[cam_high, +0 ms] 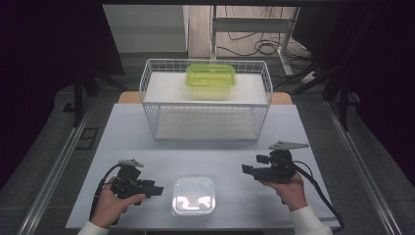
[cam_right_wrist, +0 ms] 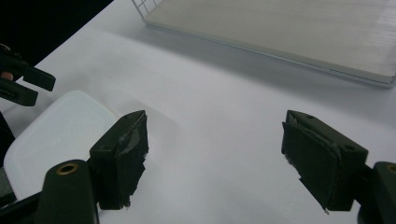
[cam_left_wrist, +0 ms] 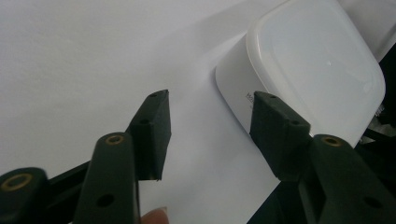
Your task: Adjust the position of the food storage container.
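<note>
Two tools nearing the clear lidded box, nothing picked up yet.

I am bringing my left tool (cam_high: pixel 155 190) in toward the clear lidded box (cam_high: pixel 194 196), which is sitting flat on the bench (cam_high: pixel 235 147), on my side of the wire basket (cam_high: pixel 205 100) and well apart from it. In the left gripper view the box (cam_left_wrist: pixel 308 65) is lying just beyond the tool's tips, one jaw close to its near wall, and the jaws are standing apart with only bare bench between them, so nothing is gripped. My right tool (cam_high: pixel 246 169) is hovering on the box's other side, jaws wide and empty. The green container (cam_high: pixel 210 76) is resting up on the basket's shelf. I am judging the work as barely begun: the approach is under way, while the grasp, lift and any placing are all left.
</note>
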Available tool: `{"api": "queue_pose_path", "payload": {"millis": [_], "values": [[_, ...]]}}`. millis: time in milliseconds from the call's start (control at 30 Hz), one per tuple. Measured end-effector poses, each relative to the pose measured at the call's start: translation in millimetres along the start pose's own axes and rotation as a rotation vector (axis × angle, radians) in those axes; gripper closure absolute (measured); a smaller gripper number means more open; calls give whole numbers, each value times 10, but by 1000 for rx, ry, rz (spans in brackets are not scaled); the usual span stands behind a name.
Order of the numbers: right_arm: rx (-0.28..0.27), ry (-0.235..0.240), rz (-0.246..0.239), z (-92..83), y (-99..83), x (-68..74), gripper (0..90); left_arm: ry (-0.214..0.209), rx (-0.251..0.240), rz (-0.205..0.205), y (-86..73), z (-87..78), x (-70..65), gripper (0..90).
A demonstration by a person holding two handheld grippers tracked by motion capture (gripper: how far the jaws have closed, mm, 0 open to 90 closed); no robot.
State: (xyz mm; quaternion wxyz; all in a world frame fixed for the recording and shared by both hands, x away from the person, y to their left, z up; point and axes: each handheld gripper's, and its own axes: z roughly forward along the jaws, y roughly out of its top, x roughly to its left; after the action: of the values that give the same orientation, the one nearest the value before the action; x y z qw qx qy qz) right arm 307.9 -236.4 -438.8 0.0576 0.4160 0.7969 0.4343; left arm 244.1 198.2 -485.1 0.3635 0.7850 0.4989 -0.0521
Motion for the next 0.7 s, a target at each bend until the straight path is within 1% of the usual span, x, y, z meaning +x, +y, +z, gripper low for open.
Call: {"api": "queue_pose_path", "payload": {"millis": [33,67,100,133,167,200,233,267,333,467,533,633,700], "values": [[2,-1,0,0,0,-3,227,0,2,2,-1,-2,1,493],[4,-2,0,3,-1,-5,227,3,21,22,-2,-14,11,502],[4,-3,1,11,-3,-7,227,0,21,23,-4,-11,8,520],[6,-4,1,14,-5,-8,227,-1,33,27,-4,-11,3,534],[10,-2,3,15,-8,-8,228,-4,16,5,-8,10,-21,554],[13,0,6,14,-10,-6,229,3,49,36,-2,5,-21,576],[13,1,8,8,-15,-5,229,-1,34,22,-3,27,-49,593],[13,1,7,5,-18,-7,230,-3,54,43,1,34,-66,601],[13,-1,8,-1,-31,-12,229,-6,77,70,4,52,-85,619],[17,-5,19,-14,-58,-36,230,-12,103,86,-3,103,-120,659],[18,-8,17,-16,-61,-35,230,-16,112,89,-9,120,-135,676],[14,2,23,-16,-62,-28,230,-24,126,102,-16,141,-157,709],[11,8,28,-18,-61,-27,230,-28,133,101,-24,158,-176,739]]}}
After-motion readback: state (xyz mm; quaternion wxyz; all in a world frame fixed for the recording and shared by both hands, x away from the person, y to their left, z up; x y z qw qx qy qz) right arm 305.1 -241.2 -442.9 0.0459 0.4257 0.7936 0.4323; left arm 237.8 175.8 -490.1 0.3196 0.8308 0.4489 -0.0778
